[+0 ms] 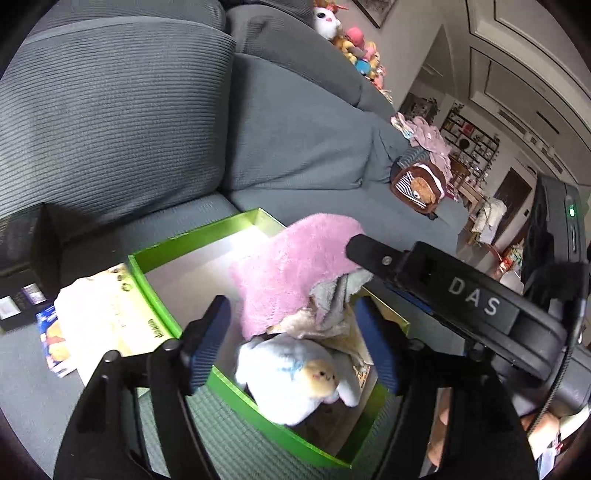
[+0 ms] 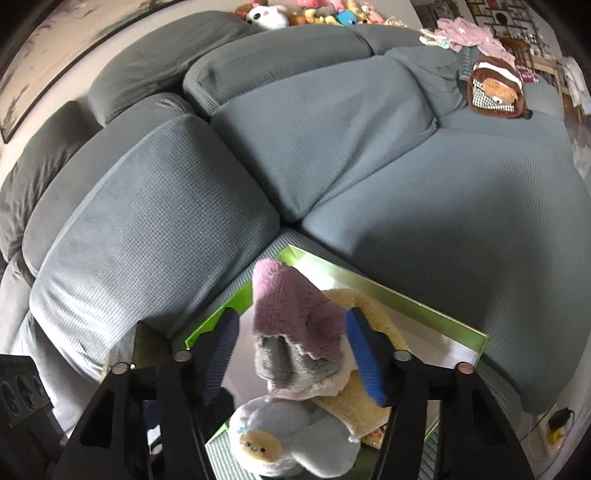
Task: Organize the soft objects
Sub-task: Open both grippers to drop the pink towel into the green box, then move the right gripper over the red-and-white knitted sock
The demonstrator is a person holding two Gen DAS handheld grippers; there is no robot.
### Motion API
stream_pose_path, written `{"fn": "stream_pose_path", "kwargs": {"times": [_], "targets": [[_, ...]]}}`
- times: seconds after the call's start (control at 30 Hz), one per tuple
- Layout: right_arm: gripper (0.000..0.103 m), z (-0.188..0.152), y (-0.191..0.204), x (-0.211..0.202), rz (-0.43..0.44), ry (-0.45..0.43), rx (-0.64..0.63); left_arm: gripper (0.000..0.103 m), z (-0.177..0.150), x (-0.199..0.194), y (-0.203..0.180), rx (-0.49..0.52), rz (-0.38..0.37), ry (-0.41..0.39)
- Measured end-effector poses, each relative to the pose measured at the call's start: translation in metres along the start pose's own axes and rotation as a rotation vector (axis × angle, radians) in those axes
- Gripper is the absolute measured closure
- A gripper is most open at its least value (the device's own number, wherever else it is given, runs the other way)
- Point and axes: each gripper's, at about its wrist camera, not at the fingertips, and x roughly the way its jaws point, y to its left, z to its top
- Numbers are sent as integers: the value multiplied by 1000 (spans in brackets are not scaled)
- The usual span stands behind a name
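Note:
A green box [image 1: 159, 299] lies on the grey sofa seat; it also shows in the right wrist view [image 2: 406, 295]. In it lie a pale blue sheep plush [image 1: 291, 373], a pink fluffy cloth [image 1: 291, 266] over a grey cloth [image 1: 332, 295], and a cream cloth [image 2: 369, 402]. My left gripper [image 1: 295, 343] is open above the sheep. My right gripper [image 2: 291, 354] is open around the pink cloth [image 2: 295, 310] and grey cloth [image 2: 284, 362], above the sheep [image 2: 280, 439]. Its arm [image 1: 443, 280] crosses the left wrist view, tip at the pink cloth.
A yellowish packet [image 1: 107, 314] and a blue one [image 1: 51, 339] lie left of the box, next to a black case [image 1: 22, 266]. A brown bear pillow [image 2: 495, 92] and pink clothes [image 2: 465, 33] lie at the sofa's far end. Several plush toys [image 2: 295, 14] sit on the backrest.

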Motion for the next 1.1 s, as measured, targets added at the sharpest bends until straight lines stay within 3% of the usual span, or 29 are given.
{"fn": "stream_pose_path", "kwargs": {"times": [0.1,0.3,0.4,0.53,0.7,0.83,0.97,1.1], "targets": [[23,-1,8,-9,-6,-27,-24,24,-2,-24,10,-26,36,-15],[15,-5,24,-33,82,-71,-41,16,-9,-79,35,-124,148,-56],[13,-8,38,-39,74,-85,-84,5,-18,-107,48,-165,227,-84],[10,-13,57,-44,37,-105,-157,4,-38,-142,66,-198,382,-110],[9,-21,81,-47,37,-109,-232,4,-68,-174,99,-308,482,-141],[9,-33,106,-47,38,-103,-314,4,-90,-190,130,-377,660,-153],[9,-50,139,-46,32,-97,-436,4,-98,-190,157,-408,814,-107],[9,-71,173,-41,89,-61,-528,4,-115,-203,186,-493,785,-105]]}}
